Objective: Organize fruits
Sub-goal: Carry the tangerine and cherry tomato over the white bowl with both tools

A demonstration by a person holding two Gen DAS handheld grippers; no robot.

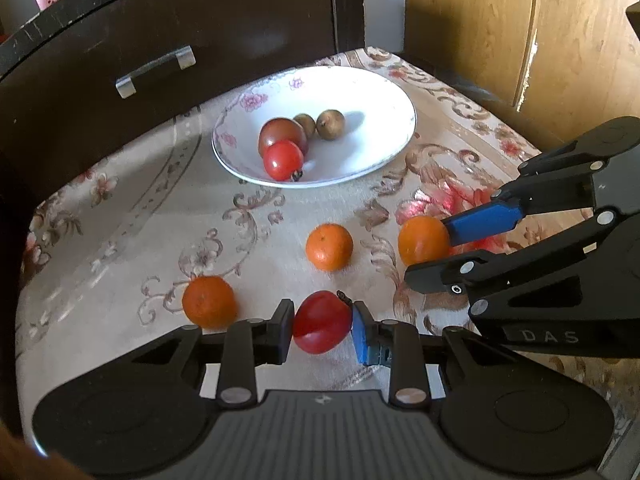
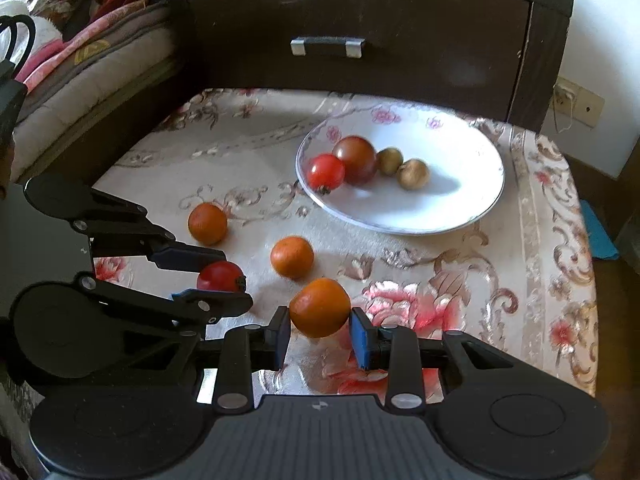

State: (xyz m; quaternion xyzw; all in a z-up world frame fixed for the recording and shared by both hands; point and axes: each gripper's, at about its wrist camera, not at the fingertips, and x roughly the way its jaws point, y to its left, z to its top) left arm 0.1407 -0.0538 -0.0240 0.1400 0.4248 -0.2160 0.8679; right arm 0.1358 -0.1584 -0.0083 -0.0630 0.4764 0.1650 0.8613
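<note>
we have the left gripper [image 1: 322, 330] with its fingers pressed on either side of a red tomato [image 1: 322, 322], and the right gripper [image 2: 320, 330] with its fingers closed against an orange [image 2: 320, 307]; whether either fruit is already off the floral cloth [image 1: 120, 240] we cannot tell. the white plate [image 1: 384, 92] sits further back near the dark drawer front [image 1: 120, 40], holding 2 tomatoes and 2 small brownish fruits bunched on one side. 2 more oranges, one near the left gripper [image 1: 209, 301] and one in the middle [image 1: 329, 247], lie loose on the cloth. our main worry is the tomato: it is soft and smooth, so too hard a squeeze could split it, and too light a one could let it slip out on the way. the orange is round and held near its widest part, so a tilt of the wrist could roll it free. the 2 grippers are close together, and both heading for the same plate could knock into each other or bump the middle orange. a drop onto the plate could also send the fruit there rolling.
</note>
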